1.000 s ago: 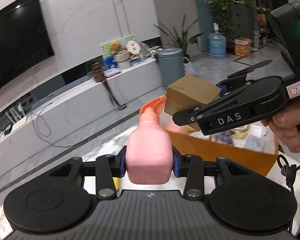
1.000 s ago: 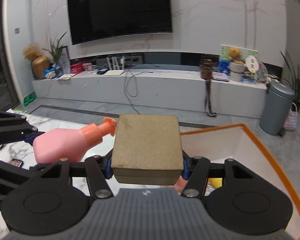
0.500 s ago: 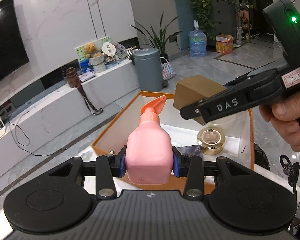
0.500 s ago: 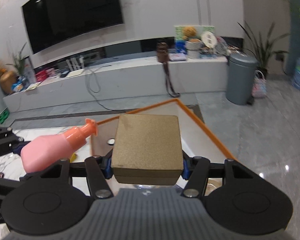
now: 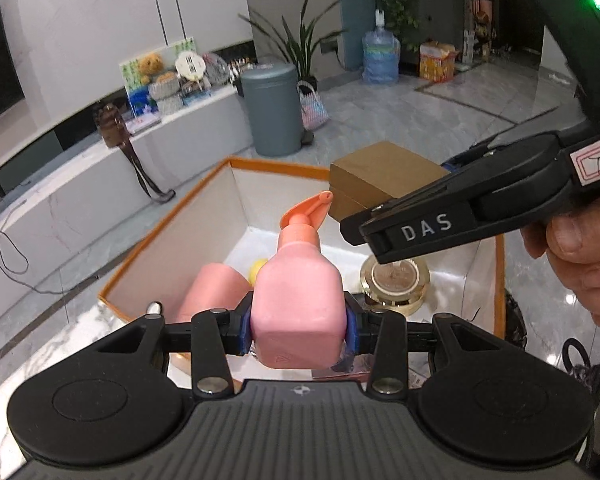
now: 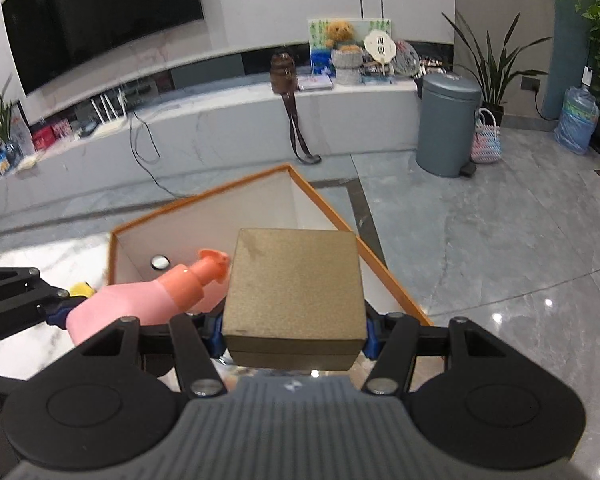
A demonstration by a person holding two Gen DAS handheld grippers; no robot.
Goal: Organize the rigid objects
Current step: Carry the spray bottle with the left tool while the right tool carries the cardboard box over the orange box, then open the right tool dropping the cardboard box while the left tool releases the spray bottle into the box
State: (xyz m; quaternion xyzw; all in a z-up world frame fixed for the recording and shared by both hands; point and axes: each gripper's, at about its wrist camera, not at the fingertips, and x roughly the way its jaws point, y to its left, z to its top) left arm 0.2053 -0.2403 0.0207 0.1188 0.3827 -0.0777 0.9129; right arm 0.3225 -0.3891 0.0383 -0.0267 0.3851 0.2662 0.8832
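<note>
Left wrist view, left to right. At lower left, the marble worktop (image 5: 72, 332) edge, with the orange-rimmed box (image 5: 160, 236) sitting on it. Inside the box, left of centre: a pink bottle lying down (image 5: 214, 290), a small yellow thing (image 5: 259, 268) behind it, too small to name.

Centre: our left gripper (image 5: 299, 330) has its fingers (image 5: 242, 330) clamped on the pink pump bottle (image 5: 298, 300), nozzle pointing away, body over the box's near side.

Right of centre: a gold round compact (image 5: 396, 284) on the box floor. Above it, our right gripper (image 5: 416, 226) with a hand (image 5: 580, 264) on its handle carries the gold-brown square box (image 5: 376, 178). In the right wrist view its fingers (image 6: 216, 330) press that box's sides, over the orange-rimmed box's right part.

Risks, as we judge them:
- The pump nozzle sits just beside the gold-brown box; lowering both together could knock the two loads and twist one in its grip.
- Floor space is crowded. The pump bottle let go from here may land on the lying bottle and roll.
- The gold-brown box may come down on the compact and rest tilted.
- The right load hangs near the box's right wall; drifting right could catch the rim or drop it outside.
</note>
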